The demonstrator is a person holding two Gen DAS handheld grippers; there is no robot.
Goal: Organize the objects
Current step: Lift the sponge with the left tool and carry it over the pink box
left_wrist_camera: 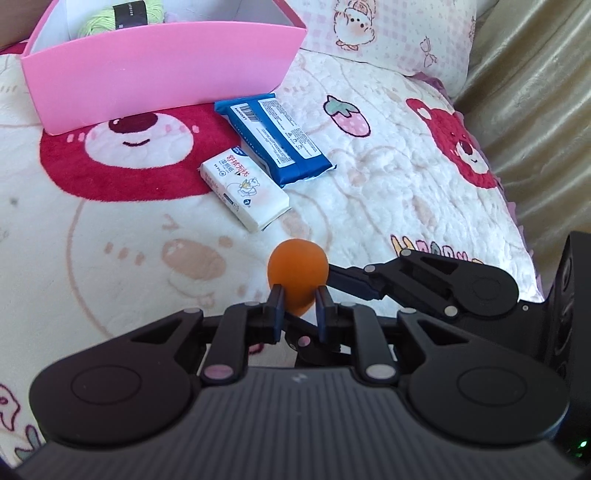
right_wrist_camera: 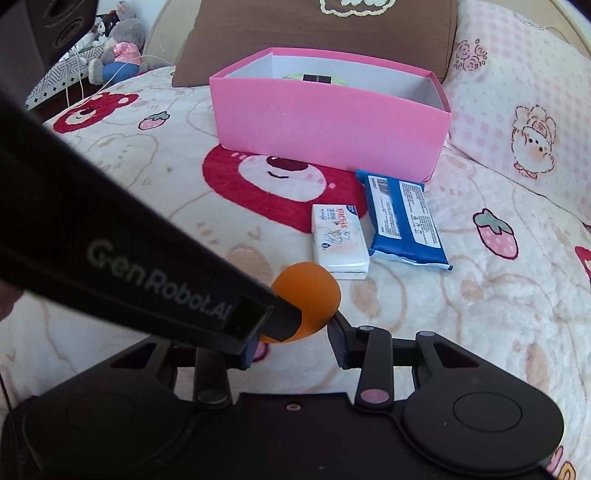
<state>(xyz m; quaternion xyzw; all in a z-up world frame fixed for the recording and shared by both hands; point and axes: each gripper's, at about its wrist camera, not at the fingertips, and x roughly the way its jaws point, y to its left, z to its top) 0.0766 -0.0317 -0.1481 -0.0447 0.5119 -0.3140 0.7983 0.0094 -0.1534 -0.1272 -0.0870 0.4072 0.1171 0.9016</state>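
The orange sponge (left_wrist_camera: 297,275) you hold sits pinched at its narrow end between your left gripper's (left_wrist_camera: 298,301) closed jaws, above the bear-print blanket (left_wrist_camera: 388,177). Your right gripper (right_wrist_camera: 297,338) clasps its side too. Beyond lie the pink box (left_wrist_camera: 159,70), blue wipes pack (left_wrist_camera: 275,138) and white tissue pack (left_wrist_camera: 245,188).

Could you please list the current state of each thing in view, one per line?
Orange egg-shaped sponge: clamped between both grippers.
Left gripper: shut on the sponge.
Right gripper: fingers against the sponge.
Pink box: open, no lid.
Green yarn: inside the box.
White tissue pack: lying flat, sealed.
Blue wipes pack: lying label side up.
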